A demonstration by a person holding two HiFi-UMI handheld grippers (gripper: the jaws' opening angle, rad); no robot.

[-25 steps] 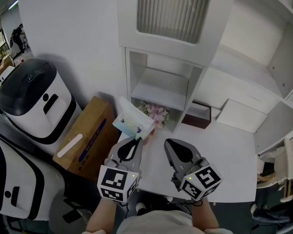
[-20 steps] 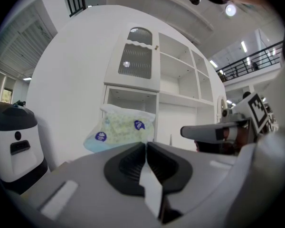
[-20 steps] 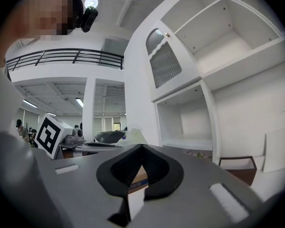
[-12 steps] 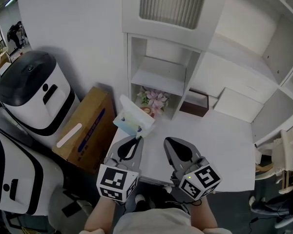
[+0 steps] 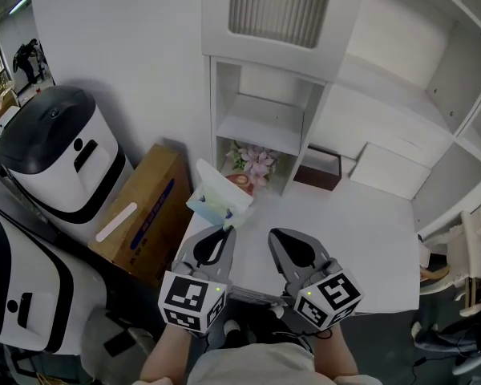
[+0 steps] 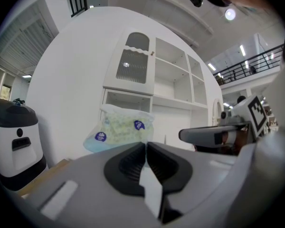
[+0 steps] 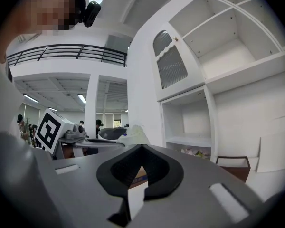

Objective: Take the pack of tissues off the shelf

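A white surface point(image 5: 369, 247) is set against a white wall, with a white shelf point(image 5: 264, 135) standing along its far edge. Flowers point(image 5: 252, 163) are seen in the shelf's lowest open compartment, and a brown tray point(image 5: 319, 168) beside it on the surface. A cardboard box point(image 5: 144, 223) is leaned against the surface's left edge.

Both hands are held side by side above the near edge, marker cubes towards the person, and both claws are pointed roughly level at the shelf.

The left claw point(image 5: 224, 231) is clamped on the near edge of the pack point(image 5: 219, 199). The pack is held in the air over the surface's left edge, clear of the shelf and in front of the flower compartment, with its far end tilted upward. In the left gripper view the pack point(image 6: 118, 129) is seen just past the closed tips of that claw point(image 6: 146, 144).

The right claw point(image 5: 274, 235) is held near the left one, apart from the pack. In the right gripper view its tips point(image 7: 141, 147) are pressed together with nothing between them.
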